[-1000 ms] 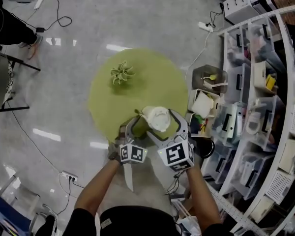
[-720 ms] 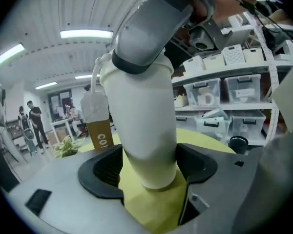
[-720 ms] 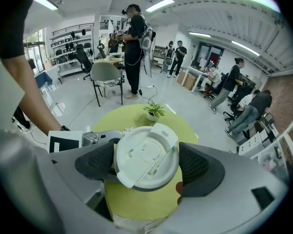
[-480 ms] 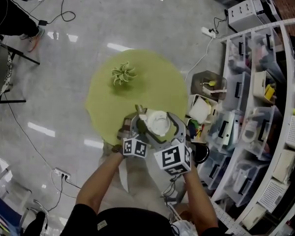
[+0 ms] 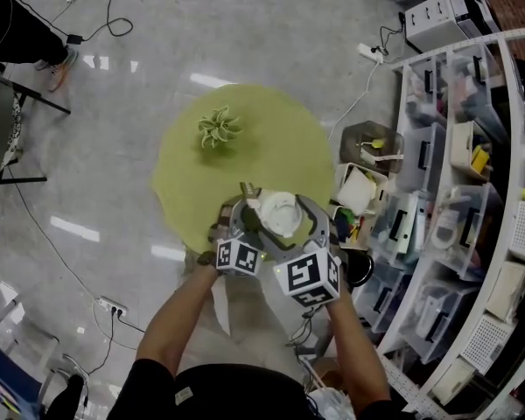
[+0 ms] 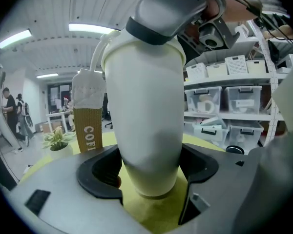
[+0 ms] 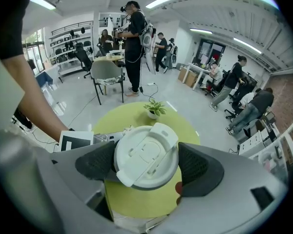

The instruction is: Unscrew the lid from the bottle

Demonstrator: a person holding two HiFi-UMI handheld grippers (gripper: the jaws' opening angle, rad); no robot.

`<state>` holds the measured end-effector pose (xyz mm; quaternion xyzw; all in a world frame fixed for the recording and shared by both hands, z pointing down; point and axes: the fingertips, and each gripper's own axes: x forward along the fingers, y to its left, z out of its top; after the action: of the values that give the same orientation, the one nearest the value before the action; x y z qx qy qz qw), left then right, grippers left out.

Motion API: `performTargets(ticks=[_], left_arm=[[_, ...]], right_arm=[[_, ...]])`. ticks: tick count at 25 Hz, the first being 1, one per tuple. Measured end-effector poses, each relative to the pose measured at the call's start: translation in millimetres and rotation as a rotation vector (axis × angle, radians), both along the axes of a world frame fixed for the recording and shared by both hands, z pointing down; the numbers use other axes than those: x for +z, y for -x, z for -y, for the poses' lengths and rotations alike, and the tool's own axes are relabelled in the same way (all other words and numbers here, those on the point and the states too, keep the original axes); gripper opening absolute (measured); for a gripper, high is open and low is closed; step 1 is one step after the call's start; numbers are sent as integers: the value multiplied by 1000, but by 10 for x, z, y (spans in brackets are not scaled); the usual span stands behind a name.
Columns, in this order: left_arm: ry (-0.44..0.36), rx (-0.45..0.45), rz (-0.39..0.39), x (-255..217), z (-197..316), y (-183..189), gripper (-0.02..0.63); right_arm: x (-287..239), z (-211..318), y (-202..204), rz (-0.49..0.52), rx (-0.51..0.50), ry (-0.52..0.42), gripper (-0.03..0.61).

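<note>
A white bottle (image 6: 144, 111) stands upright near the front edge of the round green table (image 5: 245, 147). Its flat white lid (image 7: 145, 155) with a flip tab is on top. My left gripper (image 6: 149, 169) comes in low from the left, and its pads press on the bottle's narrow lower body. My right gripper (image 7: 145, 162) reaches down from above with its pads against both sides of the lid. In the head view the two marker cubes sit side by side just in front of the bottle (image 5: 278, 213).
A small potted plant (image 5: 217, 129) stands at the table's far side. A brown paper coffee packet (image 6: 88, 126) stands just behind the bottle. Shelves of plastic bins (image 5: 455, 191) and open boxes (image 5: 372, 143) crowd the right. People stand across the room.
The left gripper has moved forward and closer to the bottle, so the two marker cubes now sit nearer together. The bottle has stayed where it was.
</note>
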<state>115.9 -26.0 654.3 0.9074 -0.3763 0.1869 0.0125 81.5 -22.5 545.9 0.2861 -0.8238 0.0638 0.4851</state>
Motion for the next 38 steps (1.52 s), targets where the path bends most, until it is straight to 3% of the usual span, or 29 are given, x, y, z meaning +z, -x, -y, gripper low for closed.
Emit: performTargets(ticks=[9,22,26,33,36,38], left_arm=[[18,19,-22,9,10,13,374],[31,43,-15,34,-6,-10,373],[37,57,-19,31,-6,-18,373],[37,112,-9,44,-35,-39,373],[35,111,-11,60,-39,-40,373],[39,110,-15,55,-40,-36,373]], right_arm=[[-1,8,25,8,-49,18,403],[19,-69,0,-51,-209,31,396],[23,-107,-8,-86,-344,36,396],[55,-224,-51,-213,-765,22,396],[69,-231,-57,-255,-814,33,396],[82,-207,-68,-282,-757,45,399]])
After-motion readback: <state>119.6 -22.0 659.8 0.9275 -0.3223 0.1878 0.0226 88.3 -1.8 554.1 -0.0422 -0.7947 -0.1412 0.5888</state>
